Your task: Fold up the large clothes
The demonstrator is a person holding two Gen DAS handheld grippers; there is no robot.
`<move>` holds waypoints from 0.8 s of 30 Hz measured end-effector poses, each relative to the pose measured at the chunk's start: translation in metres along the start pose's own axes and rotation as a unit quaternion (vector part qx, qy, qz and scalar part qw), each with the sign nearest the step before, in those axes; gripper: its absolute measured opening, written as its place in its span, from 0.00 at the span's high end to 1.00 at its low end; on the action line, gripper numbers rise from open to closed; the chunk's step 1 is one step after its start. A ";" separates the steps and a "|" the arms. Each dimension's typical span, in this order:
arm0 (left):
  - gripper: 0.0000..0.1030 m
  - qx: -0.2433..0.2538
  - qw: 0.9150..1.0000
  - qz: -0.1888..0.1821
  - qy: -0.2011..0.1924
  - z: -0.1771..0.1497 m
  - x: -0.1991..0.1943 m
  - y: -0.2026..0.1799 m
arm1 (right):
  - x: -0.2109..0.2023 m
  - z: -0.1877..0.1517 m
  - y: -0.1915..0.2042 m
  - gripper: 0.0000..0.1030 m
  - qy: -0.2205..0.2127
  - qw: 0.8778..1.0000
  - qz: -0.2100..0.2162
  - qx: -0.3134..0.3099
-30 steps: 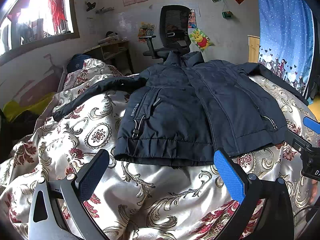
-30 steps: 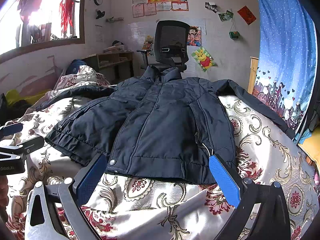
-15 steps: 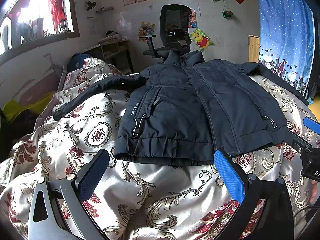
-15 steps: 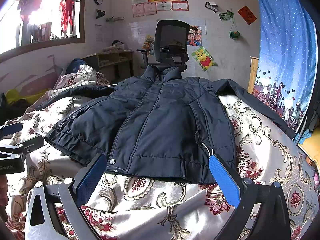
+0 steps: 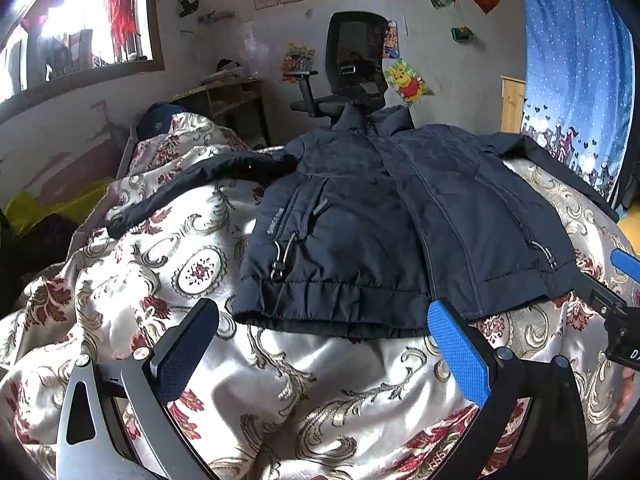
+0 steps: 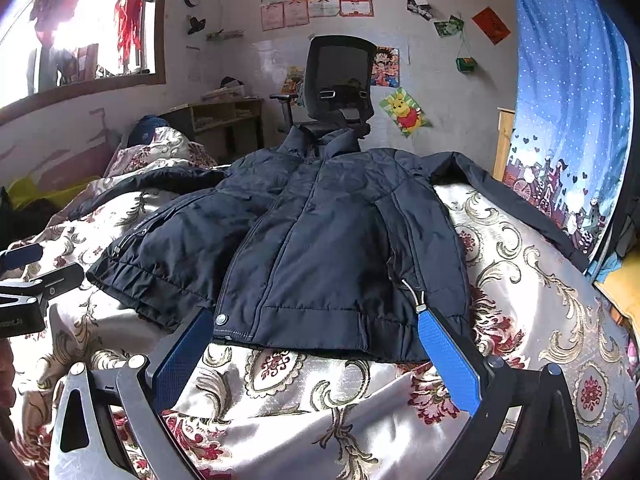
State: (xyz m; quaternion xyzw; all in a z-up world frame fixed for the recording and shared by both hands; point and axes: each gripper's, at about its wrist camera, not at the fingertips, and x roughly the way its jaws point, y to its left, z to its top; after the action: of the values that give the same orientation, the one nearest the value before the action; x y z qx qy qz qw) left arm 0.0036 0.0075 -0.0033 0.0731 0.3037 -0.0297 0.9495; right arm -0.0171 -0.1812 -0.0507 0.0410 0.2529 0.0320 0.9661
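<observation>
A dark navy padded jacket (image 5: 380, 220) (image 6: 320, 248) lies front up on a floral satin bedspread (image 5: 280, 380) (image 6: 320, 392), collar toward the far wall and both sleeves spread out sideways. My left gripper (image 5: 322, 346) hovers open just short of the hem's left half, nothing between its blue pads. My right gripper (image 6: 314, 350) is open too, its fingers either side of the hem's right half without touching it. Each gripper shows at the edge of the other's view.
A black office chair (image 5: 356, 76) stands behind the collar against the far wall. A wooden shelf unit (image 5: 224, 100) and a window are at the left, a blue curtain (image 5: 576, 60) at the right. Bedding is heaped at the bed's left end (image 5: 172, 140).
</observation>
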 end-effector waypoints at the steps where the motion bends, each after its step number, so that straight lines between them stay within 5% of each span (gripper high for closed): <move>1: 0.01 -0.001 1.000 0.000 -0.002 0.002 -0.001 0.000 | -0.002 0.005 0.001 0.00 0.002 1.000 -0.003 0.004; 9: 0.01 -0.001 1.000 -0.013 -0.025 0.036 -0.005 0.006 | -0.036 0.066 -0.004 0.00 0.002 0.999 -0.016 0.029; 17: 0.01 0.032 0.999 -0.017 -0.017 0.119 0.003 0.016 | -0.047 0.167 -0.002 0.00 0.053 0.996 -0.024 -0.073; 24: 0.01 0.103 0.994 0.024 0.020 0.186 0.022 0.038 | 0.001 0.222 -0.018 0.00 0.054 0.998 -0.019 0.001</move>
State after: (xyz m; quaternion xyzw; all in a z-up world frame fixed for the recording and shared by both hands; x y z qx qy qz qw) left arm 0.1319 0.0152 0.1386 0.1784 0.3163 -0.0367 0.9310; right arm 0.0937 -0.2135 0.1402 0.0356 0.3059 0.0153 0.9513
